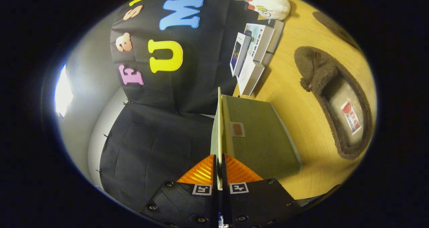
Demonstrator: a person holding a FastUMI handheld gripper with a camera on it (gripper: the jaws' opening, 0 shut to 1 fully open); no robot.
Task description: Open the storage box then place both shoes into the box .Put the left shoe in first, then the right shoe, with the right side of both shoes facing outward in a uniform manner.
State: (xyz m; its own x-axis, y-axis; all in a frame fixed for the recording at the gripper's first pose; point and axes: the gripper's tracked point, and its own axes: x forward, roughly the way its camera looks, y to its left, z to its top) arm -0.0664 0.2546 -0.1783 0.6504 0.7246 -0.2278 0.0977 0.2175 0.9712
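My gripper (219, 159) is shut on the thin lid (219, 121) of the green storage box (261, 144), and I see the lid edge-on running straight ahead from between the fingers. The lid stands raised off the box body, which lies just to the right of the fingers on the wooden table (291, 97). Beyond the box a brown fuzzy shoe (335, 97) lies on the table with its opening toward me and a label inside. Part of a second brown shoe (333, 23) lies farther off.
A stack of books and small boxes (254, 54) stands against the booth wall just past the storage box. A white plush toy (269, 3) sits beyond them. The black cloth wall hangs to the left of the lid.
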